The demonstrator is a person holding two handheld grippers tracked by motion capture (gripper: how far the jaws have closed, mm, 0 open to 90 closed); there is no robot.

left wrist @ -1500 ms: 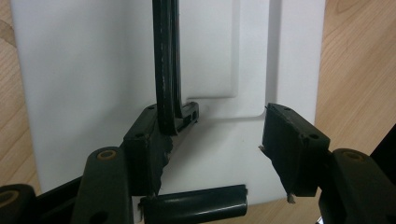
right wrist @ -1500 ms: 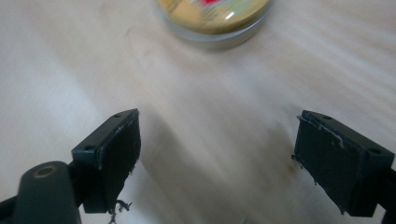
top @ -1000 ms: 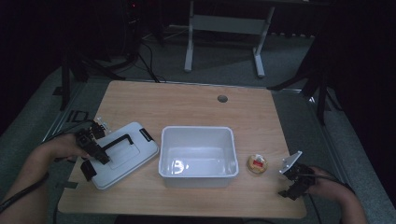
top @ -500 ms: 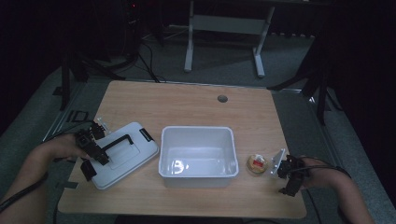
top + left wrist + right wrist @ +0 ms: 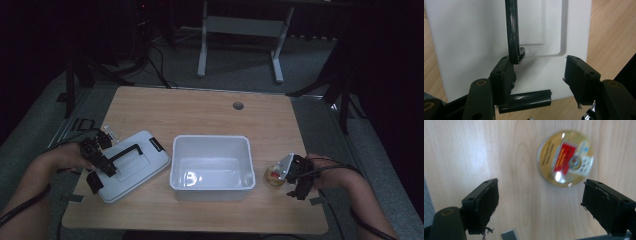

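Hovering over the round tin (image 5: 564, 158) — right gripper (image 5: 539, 202) released; left gripper (image 5: 539, 75) released above the lid (image 5: 474, 37).

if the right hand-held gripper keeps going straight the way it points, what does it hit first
Probably the wooden table: the right hand-held gripper points down at bare wood, open, with the round tin just off its line.

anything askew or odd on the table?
Yes: the white plastic lid with black handle lies off the white plastic bin, skewed beside it. The round gold-labelled tin sits upright. Nothing spilled.
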